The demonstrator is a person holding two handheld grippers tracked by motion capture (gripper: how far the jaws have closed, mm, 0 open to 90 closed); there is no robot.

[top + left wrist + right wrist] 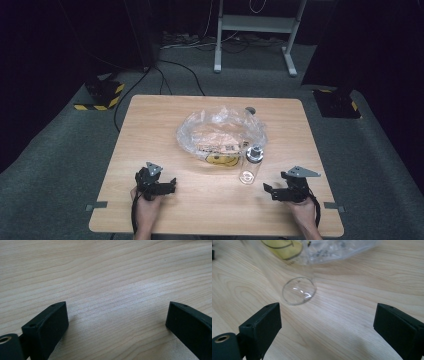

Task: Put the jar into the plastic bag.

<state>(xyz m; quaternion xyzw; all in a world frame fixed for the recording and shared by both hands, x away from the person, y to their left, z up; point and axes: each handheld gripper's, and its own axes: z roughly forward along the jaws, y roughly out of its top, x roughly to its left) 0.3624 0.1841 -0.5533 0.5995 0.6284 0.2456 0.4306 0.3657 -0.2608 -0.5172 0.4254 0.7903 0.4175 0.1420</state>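
Clear bottle [250,165] lies lengthwise, base toward right gripper [272,191] (jaws wide); left gripper [171,186] also wide

The high view looks forward and down from above my side of the worktop [150,130], far enough back to take in the whole top and the floor around it. The camera on my left gripper [117,322] sits very low and close, facing bare wood between its two jaws. The camera on my right gripper [327,322] also rides low, aimed at the clear bottle [299,291] and the plastic bag [337,250] edge, which the high view shares near mid-worktop.
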